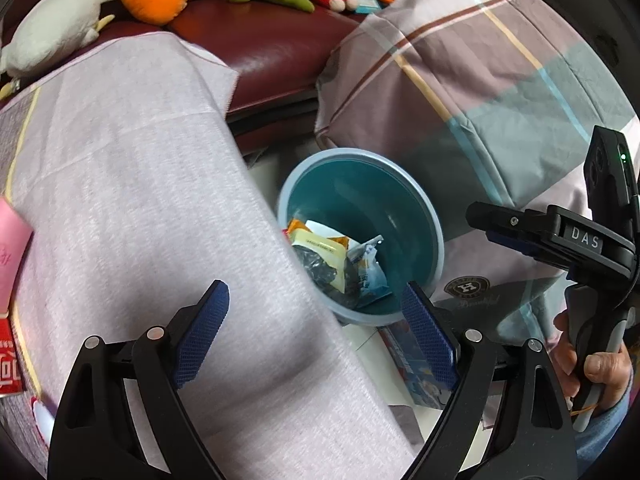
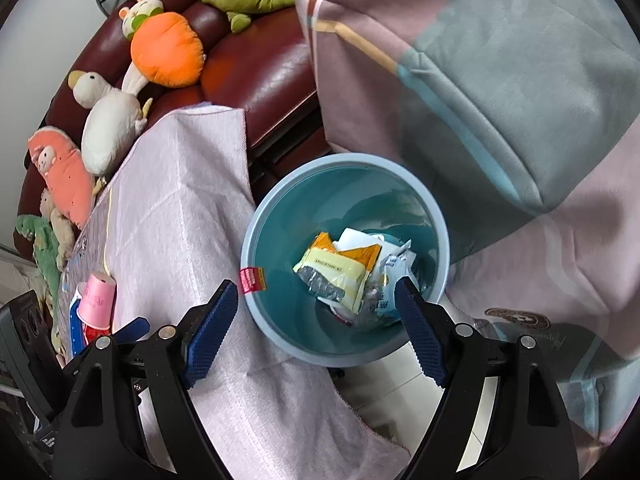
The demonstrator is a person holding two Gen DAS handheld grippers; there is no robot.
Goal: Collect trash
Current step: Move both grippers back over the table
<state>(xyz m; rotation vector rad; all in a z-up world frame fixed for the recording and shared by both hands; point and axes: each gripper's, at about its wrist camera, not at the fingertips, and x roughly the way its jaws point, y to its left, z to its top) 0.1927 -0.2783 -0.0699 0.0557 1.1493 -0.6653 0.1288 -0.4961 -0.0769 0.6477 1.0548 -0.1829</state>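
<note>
A blue trash bin [image 1: 434, 236] stands on the floor between a cloth-covered table and a bed; it also shows in the right wrist view [image 2: 260, 224]. It holds several wrappers [image 1: 324, 256] [image 2: 340, 272]. A small red wrapper [image 2: 251, 279] lies on the bin's left rim. My left gripper [image 1: 316, 334] is open and empty, above the table edge and bin. My right gripper [image 2: 316, 330] is open and empty, just above the bin's near rim; its body shows in the left wrist view [image 1: 560, 240]. A pink paper cup [image 2: 96, 300] lies on the table at left.
A pale pink cloth [image 1: 140, 220] [image 2: 180, 200] covers the table. A dark red sofa [image 1: 260, 44] with plush toys [image 2: 168, 50] stands behind. Plaid bedding [image 1: 480, 92] [image 2: 500, 100] hangs at right. A red can [image 1: 10, 360] sits at the left edge. White floor tiles [image 2: 384, 396] show below the bin.
</note>
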